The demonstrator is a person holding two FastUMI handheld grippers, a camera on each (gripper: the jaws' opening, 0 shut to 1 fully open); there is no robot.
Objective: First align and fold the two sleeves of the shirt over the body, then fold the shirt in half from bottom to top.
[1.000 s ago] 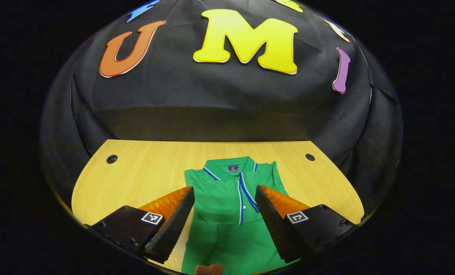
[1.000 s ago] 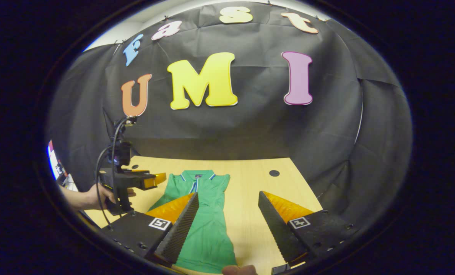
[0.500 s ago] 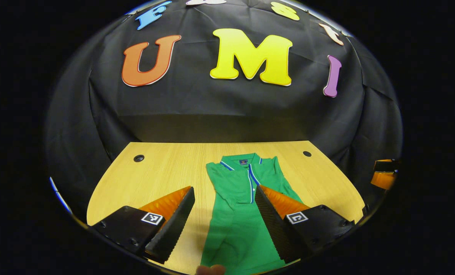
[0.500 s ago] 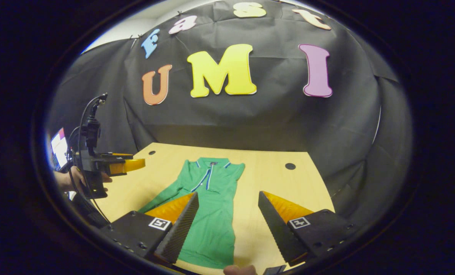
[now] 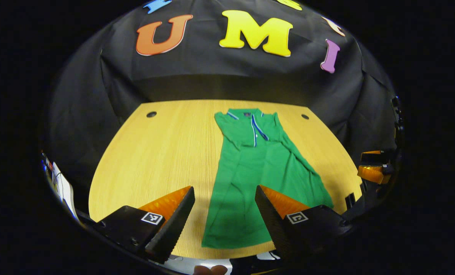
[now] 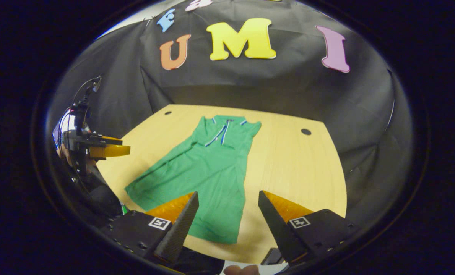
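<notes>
The green shirt (image 5: 258, 172) lies flat on the wooden table (image 5: 162, 152), collar (image 5: 246, 114) toward the black cloth wall and hem (image 5: 237, 240) at the table's near edge, so its long axis runs straight away from both tools. It forms a narrow strip with no sleeve sticking out to either side. The sleeves seem to be folded over the body already, though the creases are too soft in these views to be sure how neatly they meet. The bottom half is not folded up; the hem sits at the far end from the collar.

The left gripper (image 5: 224, 200) hangs above the hem with its fingers spread apart and nothing between them, the hem's left corner just beside its gap. The right gripper (image 6: 227, 204) is likewise spread and empty, hovering over the hem's right corner. Each tool is therefore nearer its own corner of the hem, and the collar lies well apart from both, straight ahead.

In the right gripper view the other gripper (image 6: 97, 149) and the hand holding it show off to the side of the shirt. Two small round holes (image 5: 151, 114) sit near the collar end of the table, beside the shirt, not under it. Nothing stands between hem and collar.
</notes>
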